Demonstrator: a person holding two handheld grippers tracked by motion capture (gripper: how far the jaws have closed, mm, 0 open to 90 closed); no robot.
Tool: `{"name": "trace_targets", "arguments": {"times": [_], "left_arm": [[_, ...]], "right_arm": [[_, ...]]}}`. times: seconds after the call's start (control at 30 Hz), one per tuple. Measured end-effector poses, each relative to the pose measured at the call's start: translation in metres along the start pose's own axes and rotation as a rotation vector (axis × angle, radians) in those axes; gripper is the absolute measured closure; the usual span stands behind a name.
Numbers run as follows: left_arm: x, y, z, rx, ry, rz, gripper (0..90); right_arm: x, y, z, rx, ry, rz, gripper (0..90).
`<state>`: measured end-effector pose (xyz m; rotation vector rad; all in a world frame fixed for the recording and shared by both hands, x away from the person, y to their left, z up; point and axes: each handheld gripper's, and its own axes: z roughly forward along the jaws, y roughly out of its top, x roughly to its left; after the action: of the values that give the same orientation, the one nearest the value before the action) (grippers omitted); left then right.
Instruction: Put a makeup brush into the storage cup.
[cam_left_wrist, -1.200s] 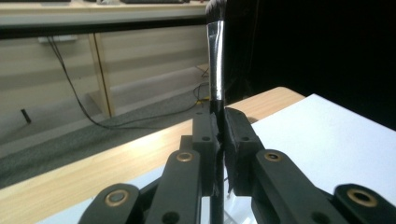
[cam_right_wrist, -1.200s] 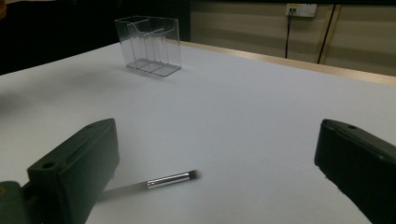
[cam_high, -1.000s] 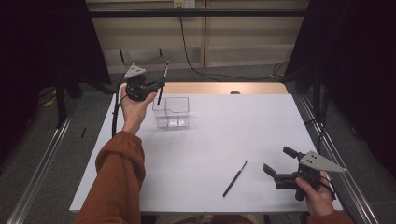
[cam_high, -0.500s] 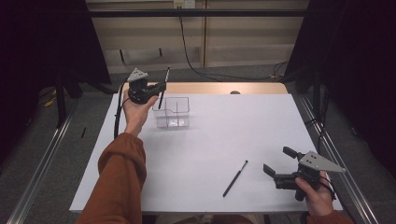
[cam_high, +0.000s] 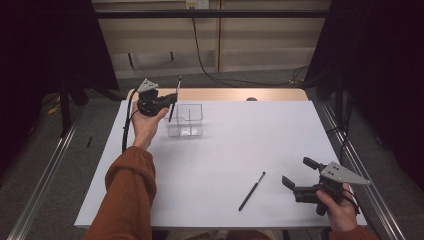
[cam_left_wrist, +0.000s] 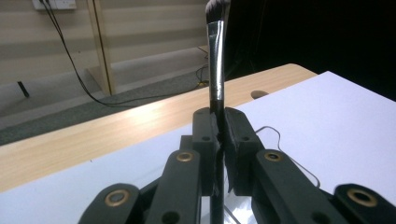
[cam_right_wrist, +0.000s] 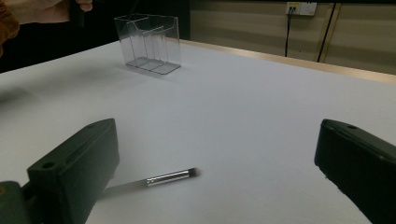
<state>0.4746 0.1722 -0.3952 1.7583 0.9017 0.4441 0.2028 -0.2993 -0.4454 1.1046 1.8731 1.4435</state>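
High view: left gripper (cam_high: 170, 102) fingers clamped on upright brush (cam_high: 174, 100) (beside clear organizer (cam_high: 186, 120)), right gripper (cam_high: 300, 172) fingers apart

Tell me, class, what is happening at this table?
A person works with two tongs. The left tongs are shut on a brush, held upright beside a clear holder. The right tongs are open near a second brush lying on the white table.
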Motion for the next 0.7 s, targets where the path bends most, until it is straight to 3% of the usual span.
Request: {"name": "trace_targets", "arguments": {"times": [0.13, 0.47, 0.7], "left_arm": [[0.002, -0.006, -0.001, 0.004, 0.005, -0.011, 84.0], [-0.001, -0.007, -0.001, 0.033, 0.002, 0.019, 84.0], [0.002, -0.012, -0.001, 0.045, 0.008, 0.008, 84.0]], "right_arm": [[0.000, 0.000, 0.000, 0.000, 0.000, -0.002, 0.0], [0.000, 0.000, 0.000, -0.001, 0.001, -0.002, 0.0], [0.000, 0.000, 0.000, 0.000, 0.000, -0.002, 0.0]]}}
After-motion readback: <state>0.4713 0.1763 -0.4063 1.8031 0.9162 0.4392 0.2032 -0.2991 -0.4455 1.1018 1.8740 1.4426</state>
